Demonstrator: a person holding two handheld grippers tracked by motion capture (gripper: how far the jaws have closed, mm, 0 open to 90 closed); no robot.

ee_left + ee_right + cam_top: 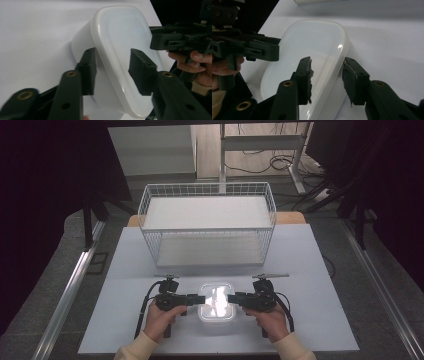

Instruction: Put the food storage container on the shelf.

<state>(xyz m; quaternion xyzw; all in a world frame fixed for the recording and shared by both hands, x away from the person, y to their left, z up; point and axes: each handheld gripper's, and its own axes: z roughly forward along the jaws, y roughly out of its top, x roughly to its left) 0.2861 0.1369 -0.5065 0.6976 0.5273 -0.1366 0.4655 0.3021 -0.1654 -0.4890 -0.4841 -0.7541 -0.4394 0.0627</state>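
We count one box [216,306], a white lidded plastic container, on the near middle of the white table [320,320]; behind it, well apart, stands one wire basket [207,222] of white mesh, with two white shelves in it, one above the other; we count two grippers and two hands, one gripper to each hand. The left gripper [200,299] comes at the box from its left side and the right gripper [231,299] from its right side, so that the two face each other across it; the left hand [161,320] and the right hand [272,320] enter from the near edge, each with a pale sleeve behind it. In the left gripper view its two black jaws straddle the lid's edge [113,75], one on the wall below the rim and one over the lid's top; both seem to lie against the box, though we cannot tell how hard they press. In the right gripper view the two jaws likewise bracket the rim [329,72], one over the lid and one on the outer side by the wall, again close against the plastic; the pad of each looks frayed at its edge. In each gripper view the other gripper shows at the far end of the lid. The box sits flat on the table, lid on.
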